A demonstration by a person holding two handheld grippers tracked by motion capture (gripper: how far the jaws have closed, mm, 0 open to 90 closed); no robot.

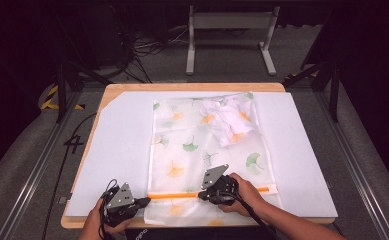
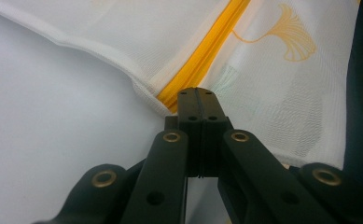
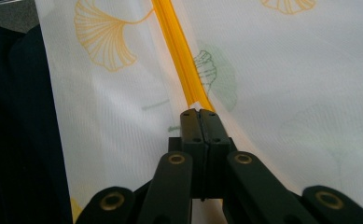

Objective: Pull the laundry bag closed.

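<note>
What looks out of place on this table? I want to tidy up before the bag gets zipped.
Mostly tidy. The mesh laundry bag lies flat on the white mat, but the white garment inside is bunched in its far right corner. The bag's near edge hangs past the mat's front. Both grippers, left and right, pinch along the orange zipper.

Closed fingers [image 3: 199, 115] on orange zipper [image 3: 179, 51]

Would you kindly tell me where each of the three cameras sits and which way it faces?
High view: above the near edge, looking forward and down at the mesh bag; forearms, left gripper, right gripper.
Left gripper view: on the left gripper, facing the bag's corner; shut fingers.
Right gripper view: on the right gripper, facing mid-bag; shut fingers.
Shared: orange zipper.
</note>
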